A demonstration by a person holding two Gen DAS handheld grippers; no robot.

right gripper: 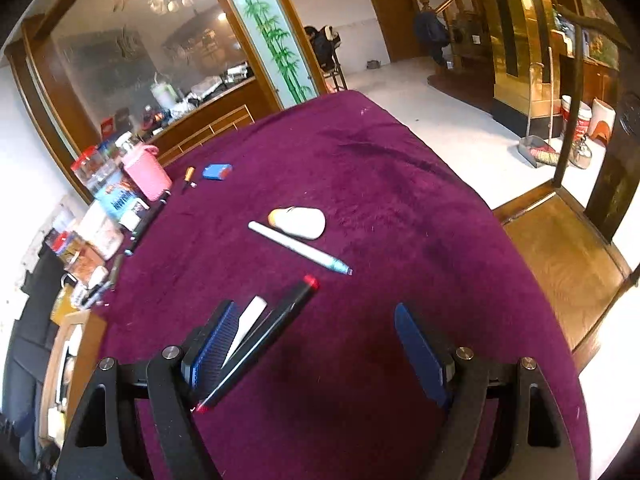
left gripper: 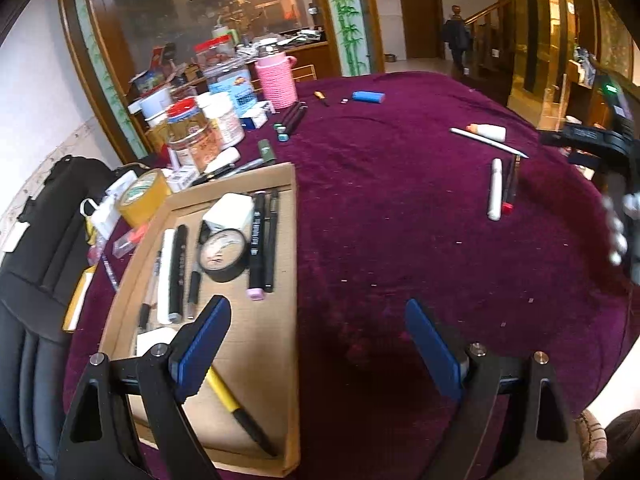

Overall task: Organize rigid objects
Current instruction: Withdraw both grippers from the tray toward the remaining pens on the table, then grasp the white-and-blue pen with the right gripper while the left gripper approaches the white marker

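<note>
- Blue-padded and spread wide with nothing between the pads, the left gripper [left gripper: 318, 344] hangs at the border of the cardboard tray [left gripper: 286, 264] and the bare purple tablecloth [left gripper: 400, 240]; that reads as a hand free after, or ahead of, work at the tray.
- Inside the tray, sorted goods lie mostly lengthwise: a yellow-and-black pen [left gripper: 240, 412] nearest, then black markers [left gripper: 262, 240], a black tape roll [left gripper: 224, 254] and a white block [left gripper: 232, 212], packed close, probably to leave room.
- Farther out on the cloth wait a white marker [left gripper: 495, 190] beside a red-capped black marker [left gripper: 510, 188], and a white pen [left gripper: 488, 142] touching a white glue bottle [left gripper: 486, 131].
- From the right wrist, the right gripper [right gripper: 316, 344] also stands wide open over the cloth, holding nothing.
- Its left pad sits over the white marker [right gripper: 250, 316] and red-capped black marker [right gripper: 276, 320], which run slantwise under that finger, so a pick from this pair looks likeliest.
- Beyond lie the white pen [right gripper: 298, 246] and glue bottle [right gripper: 300, 222], still unsorted.
</note>
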